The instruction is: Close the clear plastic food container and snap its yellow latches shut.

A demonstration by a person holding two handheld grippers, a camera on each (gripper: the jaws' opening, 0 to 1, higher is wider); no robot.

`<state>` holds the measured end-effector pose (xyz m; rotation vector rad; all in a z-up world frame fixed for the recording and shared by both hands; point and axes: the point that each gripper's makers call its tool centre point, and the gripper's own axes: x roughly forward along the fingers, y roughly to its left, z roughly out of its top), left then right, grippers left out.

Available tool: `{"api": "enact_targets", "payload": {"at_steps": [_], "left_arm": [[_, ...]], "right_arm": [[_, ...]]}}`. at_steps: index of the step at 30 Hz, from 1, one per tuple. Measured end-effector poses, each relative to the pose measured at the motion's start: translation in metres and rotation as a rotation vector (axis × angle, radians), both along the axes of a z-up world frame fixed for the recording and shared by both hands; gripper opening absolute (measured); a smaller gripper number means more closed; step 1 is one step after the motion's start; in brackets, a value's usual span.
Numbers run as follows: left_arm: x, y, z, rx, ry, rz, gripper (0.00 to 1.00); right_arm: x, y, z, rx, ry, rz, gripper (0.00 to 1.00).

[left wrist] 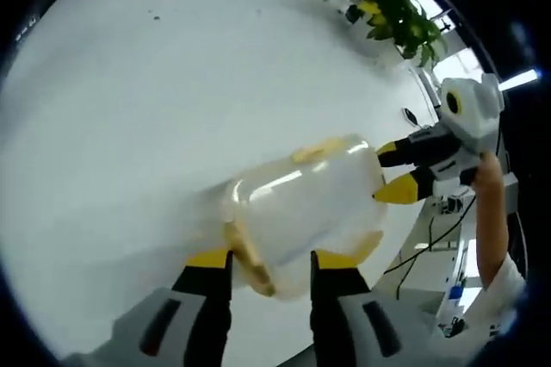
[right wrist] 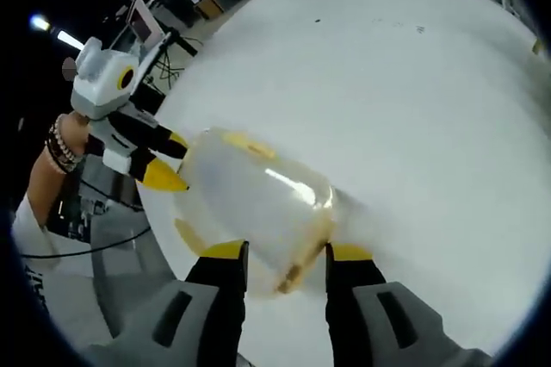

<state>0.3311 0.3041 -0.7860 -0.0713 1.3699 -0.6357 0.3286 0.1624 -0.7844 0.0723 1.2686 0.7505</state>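
The clear plastic container lies on the white table, lid on, with yellow latches along its edges. My left gripper is open, its yellow-tipped jaws standing either side of the container's near end, where one yellow latch lies beside the left jaw. My right gripper comes in from the right, open, its tips at the far end. In the right gripper view the container lies ahead of my open right gripper, a latch between the jaws. The left gripper is at the opposite end.
A potted green plant stands at the table's far edge. Beyond the rim are cables and equipment. A hand with a bracelet holds the left gripper; a sleeve shows behind the right one.
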Motion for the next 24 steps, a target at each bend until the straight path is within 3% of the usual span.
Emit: {"api": "enact_targets", "payload": {"at_steps": [24], "left_arm": [[0.0006,-0.0018,-0.0067,-0.026,0.033,0.002,0.25]], "right_arm": [[0.002,-0.0001,-0.0005,-0.004,-0.004,0.011,0.32]]}}
